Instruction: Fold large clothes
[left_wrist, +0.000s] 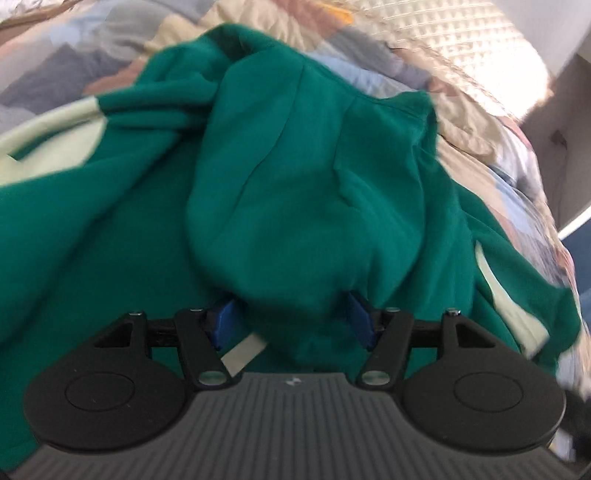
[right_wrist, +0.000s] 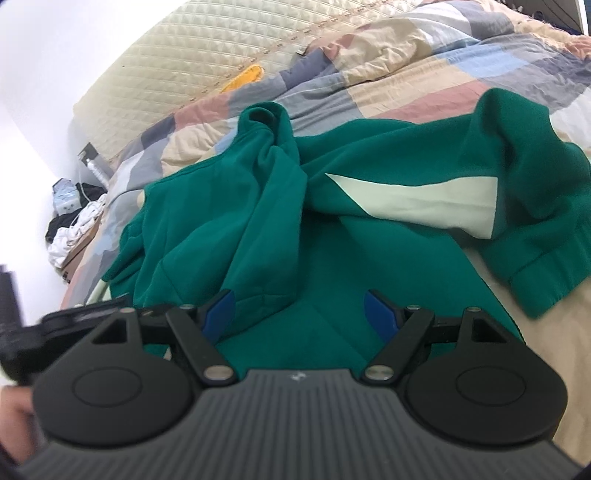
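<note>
The green sweatshirt (right_wrist: 332, 229) is seen crumpled on the patchwork quilt (right_wrist: 424, 74), w/ a pale stripe toward 2 o'clock. The left gripper (left_wrist: 291, 317) is spread wide, a bunched fold of the garment draped btwn and over its blue pads (left_wrist: 221, 317). The right gripper (right_wrist: 301, 312) is likewise held agape just above the fabric, nothing pinched.

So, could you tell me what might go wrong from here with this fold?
The green sweatshirt lies bunched, so a fold now may trap creases. The left gripper is open around a thick hump and may pinch several layers. The rumpled patchwork quilt underneath could get grabbed too.
</note>
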